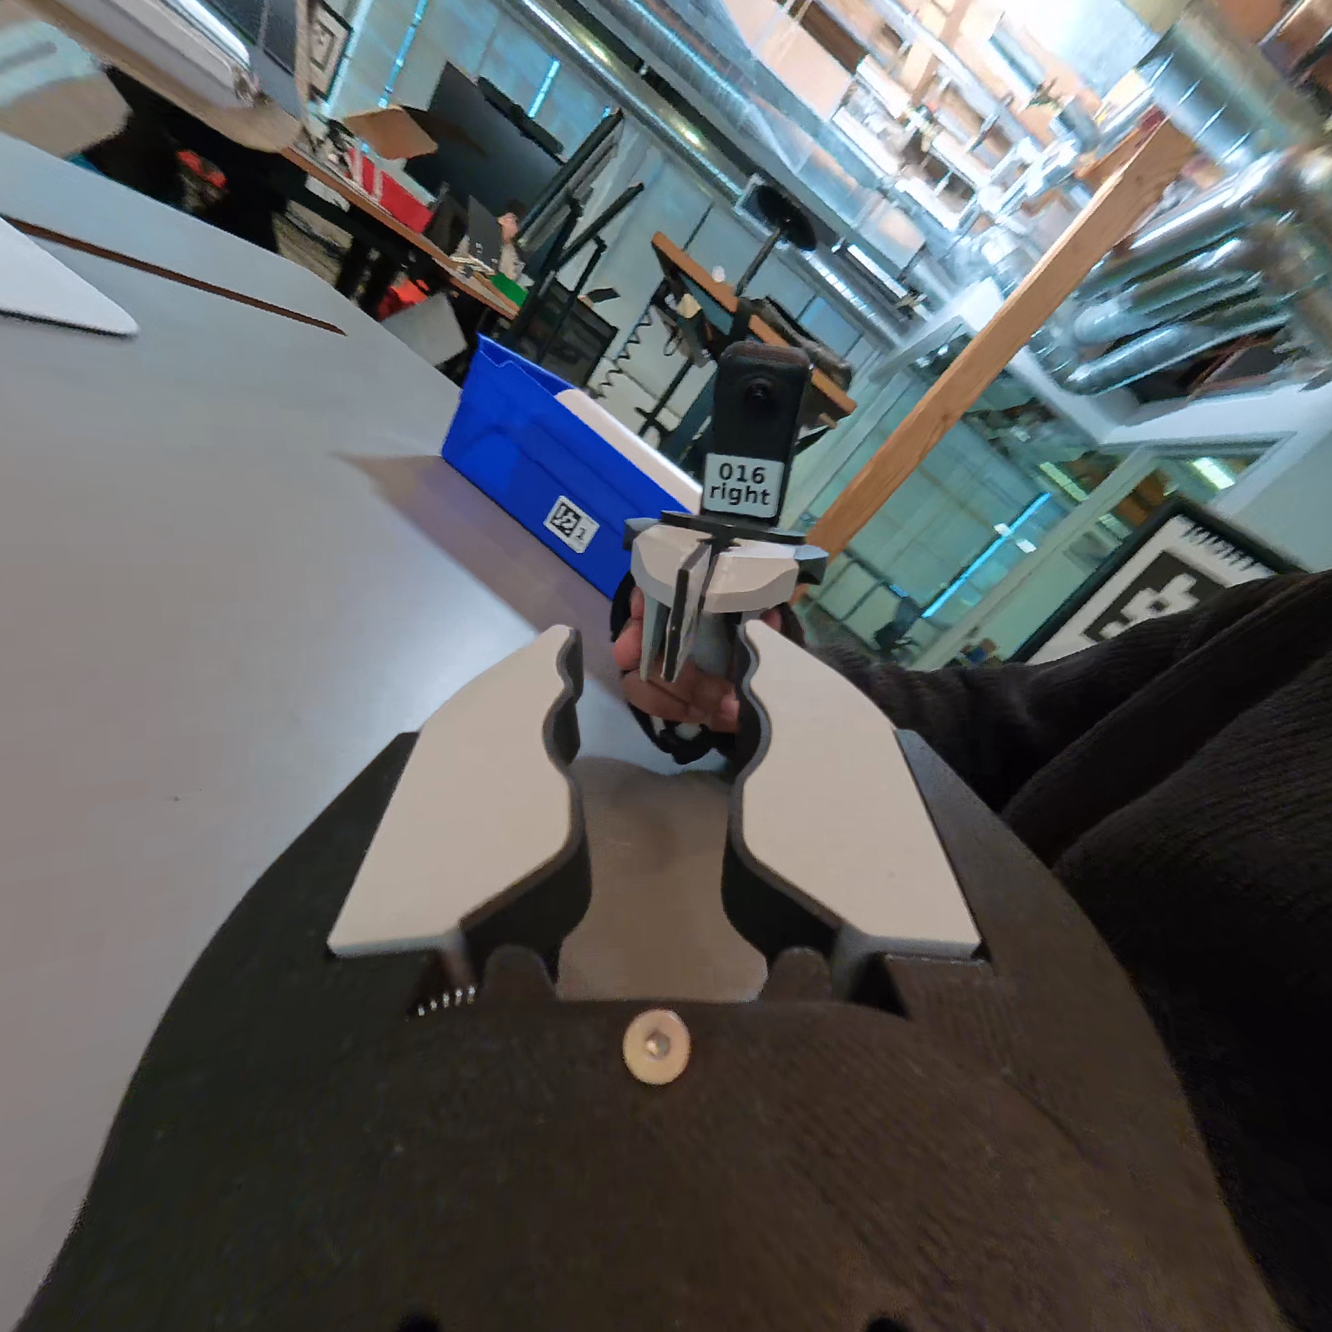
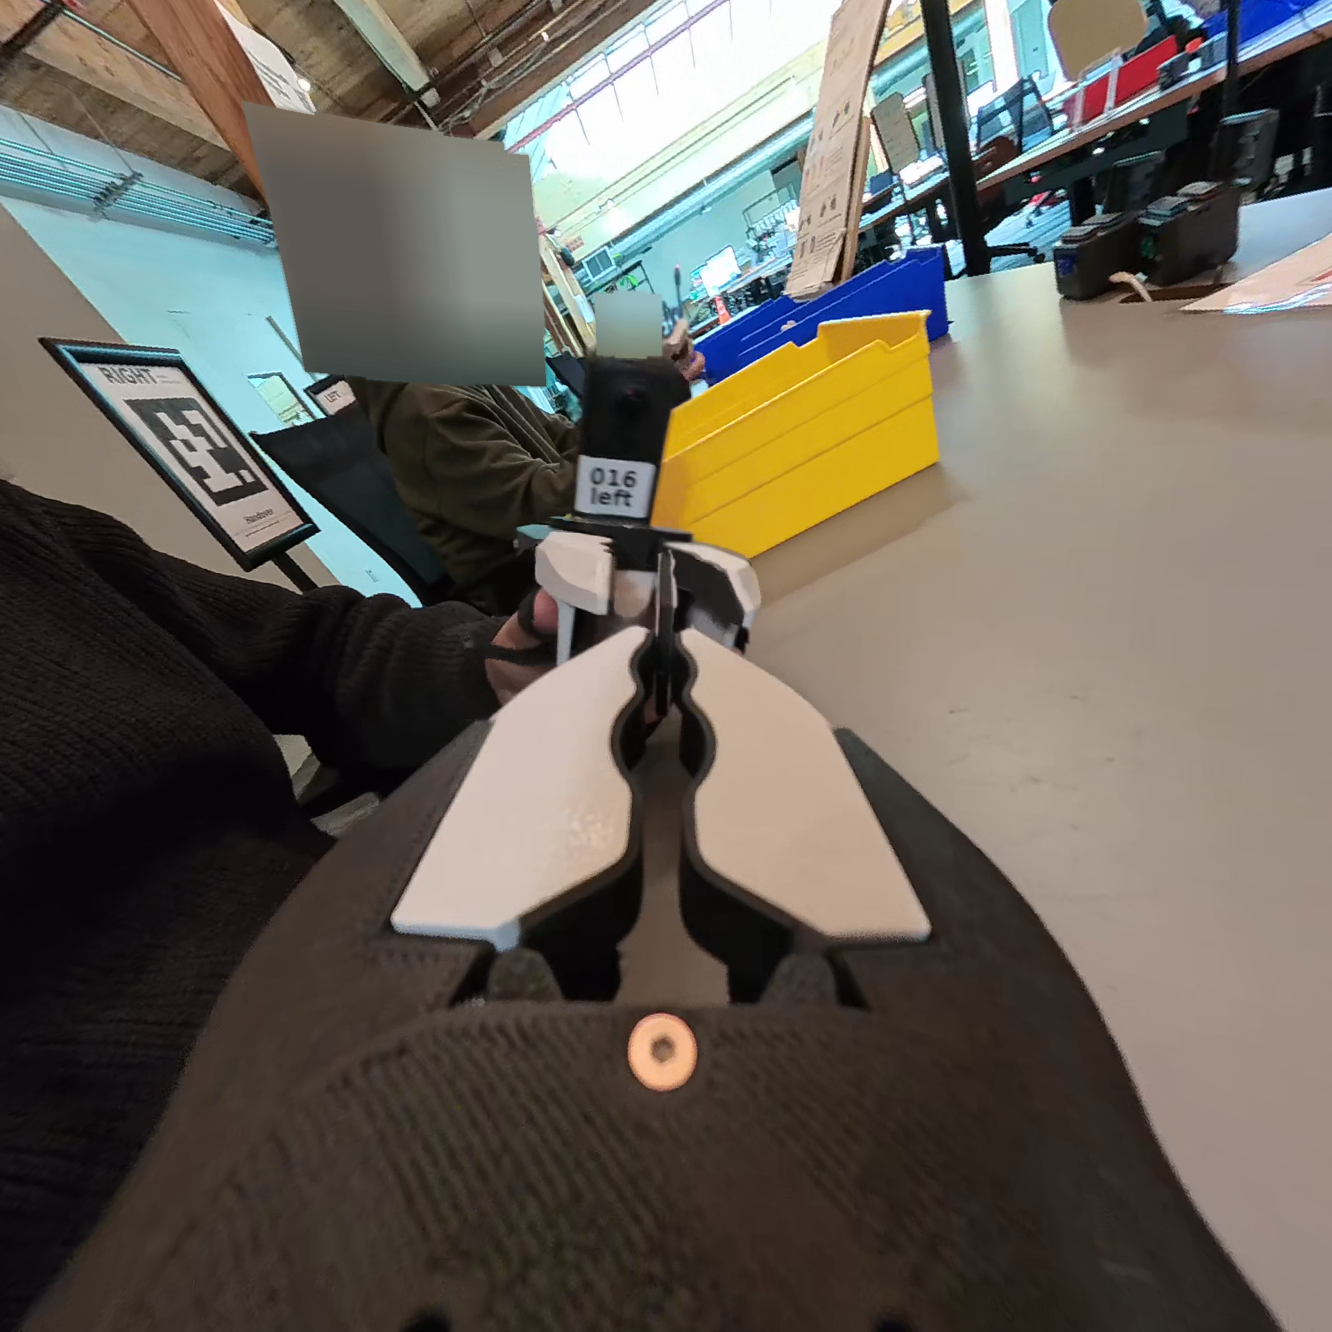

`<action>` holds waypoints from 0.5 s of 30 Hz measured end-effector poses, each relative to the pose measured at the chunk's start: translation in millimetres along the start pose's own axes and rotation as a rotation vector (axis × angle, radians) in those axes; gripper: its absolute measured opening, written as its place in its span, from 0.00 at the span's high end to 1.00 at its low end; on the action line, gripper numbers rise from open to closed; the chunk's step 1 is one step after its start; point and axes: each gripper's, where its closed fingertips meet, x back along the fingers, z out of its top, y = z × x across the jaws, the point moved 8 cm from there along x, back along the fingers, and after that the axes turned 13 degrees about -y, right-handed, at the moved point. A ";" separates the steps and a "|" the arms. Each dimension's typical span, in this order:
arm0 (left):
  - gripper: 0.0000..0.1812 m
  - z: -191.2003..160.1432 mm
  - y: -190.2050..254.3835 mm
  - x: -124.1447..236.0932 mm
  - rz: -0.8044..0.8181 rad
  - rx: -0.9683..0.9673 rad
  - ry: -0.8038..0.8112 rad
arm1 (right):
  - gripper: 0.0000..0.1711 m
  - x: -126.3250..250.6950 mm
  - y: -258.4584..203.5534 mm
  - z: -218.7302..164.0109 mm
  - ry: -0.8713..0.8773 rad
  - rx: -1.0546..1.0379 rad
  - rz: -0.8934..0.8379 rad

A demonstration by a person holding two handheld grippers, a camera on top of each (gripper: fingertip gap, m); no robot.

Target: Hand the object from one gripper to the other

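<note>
The object is a thin, dark, flat piece (image 2: 664,613). It is held edge-on in the air above the grey table (image 2: 1081,576), near the table side where the person sits. What it is made of, and its full outline, cannot be told from either view.

The right gripper (image 2: 663,649) has its two pale fingers drawn nearly together and clamped on the flat piece, which stands up out of the narrow slot between them. The left wrist view shows the same grip from the front: the piece (image 1: 677,620) is pinched between the right gripper's fingers, above the table's near side.

The left gripper (image 1: 659,663) has its fingers spread wide apart with nothing pressed between them. It faces the right gripper head-on over the table, and the piece sits in line with its open gap. From the right wrist view, the left gripper's fingers (image 2: 567,634) seem to stand on either side of the piece without touching it, though depth is hard to judge.

The two grippers have met, so the handover looks about half done. Only one of them grips the piece. If it is going to the left gripper, the left still has to close and the right has to let go. If it came from the left, only the pull-away remains. The pictures do not settle which.
</note>
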 end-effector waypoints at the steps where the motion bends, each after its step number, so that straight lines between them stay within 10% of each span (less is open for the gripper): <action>1: 0.78 1.1 1.5 1.0 0.036 -0.039 -0.007 | 0.98 -0.2 0.9 -0.3 -0.006 0.000 -0.018; 15: 0.68 -7.7 12.1 -14.6 0.422 -0.362 -0.177 | 0.98 -20.4 -1.9 -7.2 0.074 -0.036 -0.187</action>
